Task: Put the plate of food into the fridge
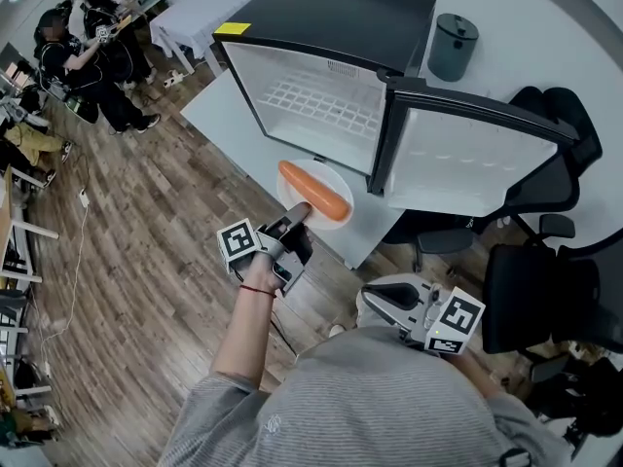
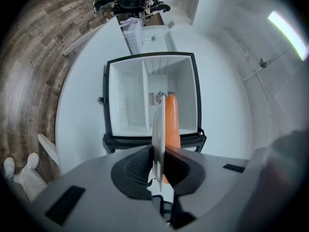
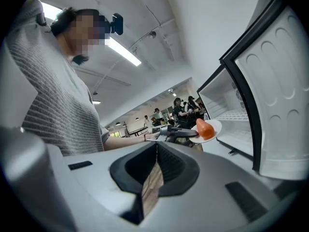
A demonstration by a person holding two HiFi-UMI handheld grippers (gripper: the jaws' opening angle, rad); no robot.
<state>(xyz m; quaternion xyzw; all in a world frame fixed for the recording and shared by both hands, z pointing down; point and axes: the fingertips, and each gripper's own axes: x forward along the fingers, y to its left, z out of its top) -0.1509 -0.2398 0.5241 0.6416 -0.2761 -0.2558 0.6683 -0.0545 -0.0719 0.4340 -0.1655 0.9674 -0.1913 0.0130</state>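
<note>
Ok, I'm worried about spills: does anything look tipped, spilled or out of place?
Nothing stands out. The left gripper holds the plate about level by its rim, the orange food lies on it, and the fridge stands open with nothing spilled.

grey lidded bin point(image 1: 453, 45), black office chairs point(image 1: 545, 290), wood floor point(image 1: 146, 261)
</note>
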